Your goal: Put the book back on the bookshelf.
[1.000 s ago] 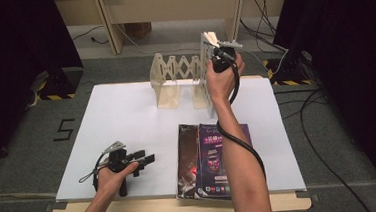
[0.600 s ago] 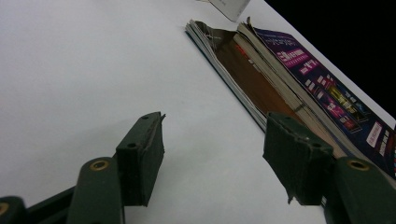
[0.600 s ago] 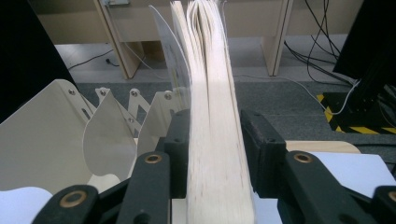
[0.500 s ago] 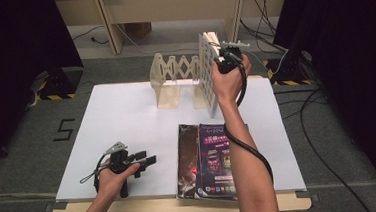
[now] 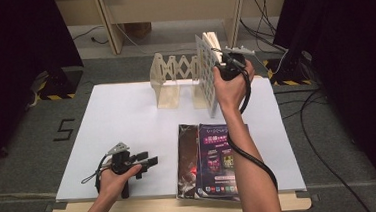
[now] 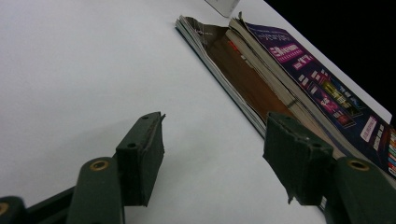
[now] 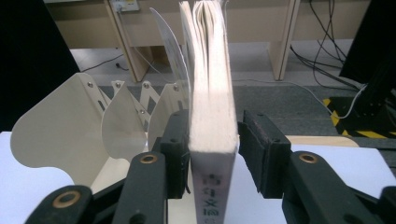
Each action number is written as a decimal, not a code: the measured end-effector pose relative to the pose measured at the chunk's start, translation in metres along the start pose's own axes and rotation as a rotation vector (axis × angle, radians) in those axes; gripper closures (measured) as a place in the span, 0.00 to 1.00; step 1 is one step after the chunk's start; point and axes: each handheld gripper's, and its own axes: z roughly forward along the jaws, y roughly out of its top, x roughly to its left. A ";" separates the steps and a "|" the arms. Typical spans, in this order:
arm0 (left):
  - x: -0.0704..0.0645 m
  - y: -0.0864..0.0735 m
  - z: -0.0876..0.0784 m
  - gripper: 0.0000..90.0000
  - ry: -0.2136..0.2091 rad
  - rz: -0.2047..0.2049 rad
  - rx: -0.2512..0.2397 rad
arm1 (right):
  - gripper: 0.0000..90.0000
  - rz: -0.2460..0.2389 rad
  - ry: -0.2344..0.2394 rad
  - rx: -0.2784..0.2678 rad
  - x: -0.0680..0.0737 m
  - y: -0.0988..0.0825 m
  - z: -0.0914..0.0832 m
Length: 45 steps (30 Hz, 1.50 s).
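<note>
A thick white book (image 5: 206, 72) stands upright on its edge at the right end of the cream accordion rack (image 5: 166, 80). My right gripper (image 5: 217, 60) is at the book's right side, held high over the table's back. In the right gripper view the book (image 7: 210, 93) stands between the two pads; the jaws have just been opening, and a gap shows at the right pad (image 7: 254, 149). My left gripper (image 5: 150, 163) rests open on the table near the front left. Its jaws (image 6: 212, 154) hold nothing and point toward the magazines (image 6: 280, 70).
Two glossy magazines (image 5: 212, 159) lie overlapped at the front of the white table (image 5: 126, 110). The rack's cream dividers (image 7: 60, 126) fan out to the book's left. Cables and desk legs stand on the floor beyond the table.
My right hand has shifted a little to the right beside the book, which stays upright in the rack. The left hand has not moved.
</note>
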 end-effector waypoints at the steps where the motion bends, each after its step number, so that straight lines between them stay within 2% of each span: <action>1: 0.000 0.000 0.000 0.41 -0.002 0.000 -0.001 | 0.69 0.000 0.000 0.000 0.000 -0.001 -0.001; 17: -0.005 0.001 0.001 0.41 -0.002 0.011 0.003 | 0.68 -0.017 0.001 -0.001 -0.002 -0.011 -0.015; 31: -0.011 0.003 0.004 0.41 -0.016 0.019 -0.001 | 0.66 -0.022 0.025 0.002 -0.007 -0.020 -0.037; 37: -0.015 0.004 0.007 0.41 -0.023 0.024 0.006 | 0.66 -0.027 0.038 0.017 -0.007 -0.026 -0.041; 43: -0.020 0.005 0.012 0.43 -0.034 0.019 0.010 | 0.66 -0.024 0.042 0.039 -0.013 -0.036 -0.046; 45: -0.023 0.006 0.014 0.43 -0.035 0.022 0.017 | 0.66 -0.009 0.044 0.058 -0.017 -0.042 -0.048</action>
